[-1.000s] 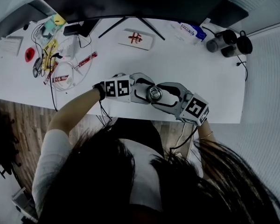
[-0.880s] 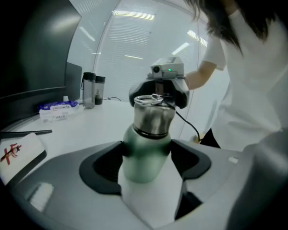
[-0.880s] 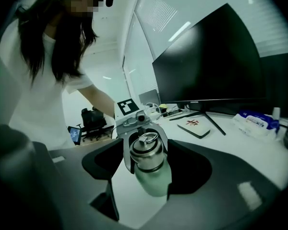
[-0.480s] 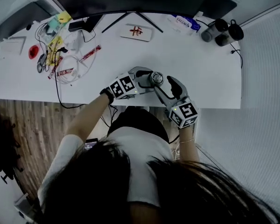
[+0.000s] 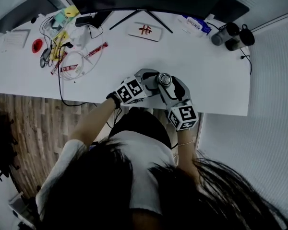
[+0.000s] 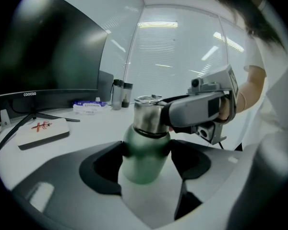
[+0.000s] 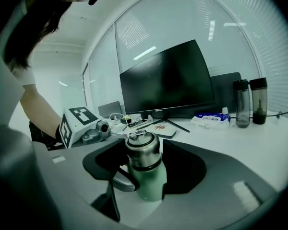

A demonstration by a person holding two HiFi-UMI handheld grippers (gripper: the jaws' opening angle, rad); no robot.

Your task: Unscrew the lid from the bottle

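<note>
Lying at the upper left of a white table (image 5: 206, 80) are tangled cables (image 5: 72, 59). At centre, near the front edge, the left gripper (image 6: 147, 150) is clenched on the green body of an upright bottle (image 7: 152, 183). Just right of it, the right gripper (image 7: 144, 152) grasps the steel lid (image 6: 146, 113), its jaws just now closing a little tighter. Two tumblers (image 5: 233, 36) stand at the upper right.

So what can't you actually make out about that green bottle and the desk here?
Underside of the bottle: left gripper view, behind the left tongs' body.
Threads under the lid: every view, the lid covers them.
Bottle's green body: head view, beneath its lid.
Print on the packet by the monitor: right gripper view, too small.
</note>
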